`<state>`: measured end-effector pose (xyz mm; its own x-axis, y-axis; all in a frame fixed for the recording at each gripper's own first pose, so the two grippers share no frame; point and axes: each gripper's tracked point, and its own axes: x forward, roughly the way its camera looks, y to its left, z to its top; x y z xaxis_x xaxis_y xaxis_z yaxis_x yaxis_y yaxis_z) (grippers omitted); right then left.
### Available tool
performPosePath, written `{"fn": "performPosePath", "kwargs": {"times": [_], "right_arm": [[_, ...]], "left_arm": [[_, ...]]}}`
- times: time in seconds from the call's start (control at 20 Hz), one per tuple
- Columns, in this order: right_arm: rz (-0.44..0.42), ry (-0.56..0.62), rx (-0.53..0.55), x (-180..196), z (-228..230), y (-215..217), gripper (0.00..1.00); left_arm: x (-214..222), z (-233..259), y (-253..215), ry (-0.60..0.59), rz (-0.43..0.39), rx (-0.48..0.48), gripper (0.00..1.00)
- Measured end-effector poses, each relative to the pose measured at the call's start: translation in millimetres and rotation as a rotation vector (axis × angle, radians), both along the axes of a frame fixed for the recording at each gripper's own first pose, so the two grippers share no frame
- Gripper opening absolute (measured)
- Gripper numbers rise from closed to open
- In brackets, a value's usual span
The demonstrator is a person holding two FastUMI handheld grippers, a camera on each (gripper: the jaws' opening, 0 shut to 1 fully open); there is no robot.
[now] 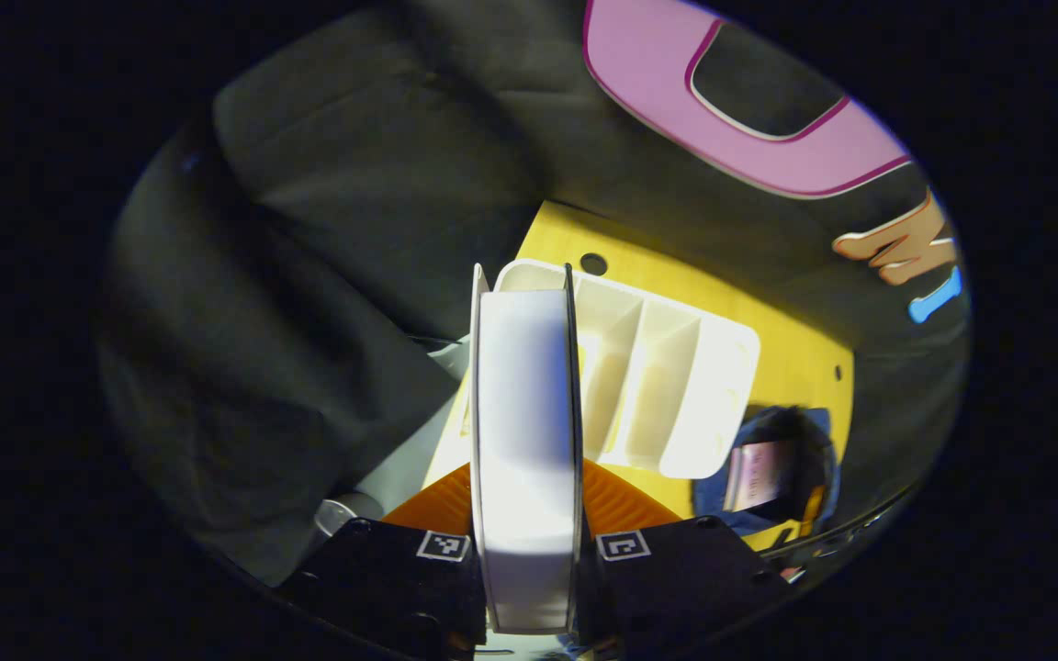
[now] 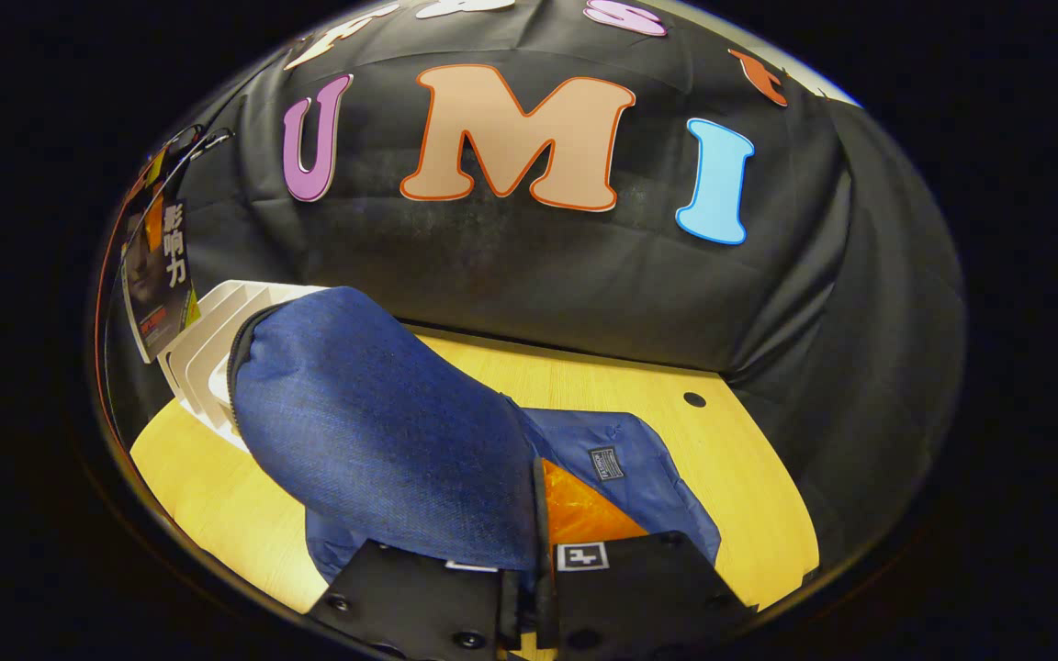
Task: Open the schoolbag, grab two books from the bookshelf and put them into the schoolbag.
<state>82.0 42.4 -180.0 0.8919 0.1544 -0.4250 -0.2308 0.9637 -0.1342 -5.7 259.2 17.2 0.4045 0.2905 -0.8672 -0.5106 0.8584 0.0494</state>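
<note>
Two grippers, both clenched: left gripper [image 1: 526, 551] grasps a white-edged book [image 1: 525, 441] edge-on between its fingers, held above the white bookshelf [image 1: 676, 386] on the yellow table [image 1: 795, 358], w/ the blue schoolbag [image 1: 768, 468] farther right, a book [image 1: 754, 473] showing in its opening. Right gripper [image 2: 534, 574] pinches the schoolbag's blue flap [image 2: 382, 431], lifted up, orange lining [image 2: 579, 514] exposed; bookshelf [image 2: 208, 349] at far left behind the bag, near a book [image 2: 160, 275] held up at the left edge.

Schoolbag [image 2: 382, 431] before bookshelf [image 2: 203, 353] on table [image 2: 731, 477]
</note>
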Motion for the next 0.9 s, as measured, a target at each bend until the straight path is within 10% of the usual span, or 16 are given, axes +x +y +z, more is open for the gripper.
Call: {"fn": "performPosePath", "kwargs": {"times": [0.9], "right_arm": [[0.051,0.047,0.175,4,9,-18,0.08]], "left_arm": [[24,-53,-263,-0.377,-0.295,-0.400,0.36]]}}
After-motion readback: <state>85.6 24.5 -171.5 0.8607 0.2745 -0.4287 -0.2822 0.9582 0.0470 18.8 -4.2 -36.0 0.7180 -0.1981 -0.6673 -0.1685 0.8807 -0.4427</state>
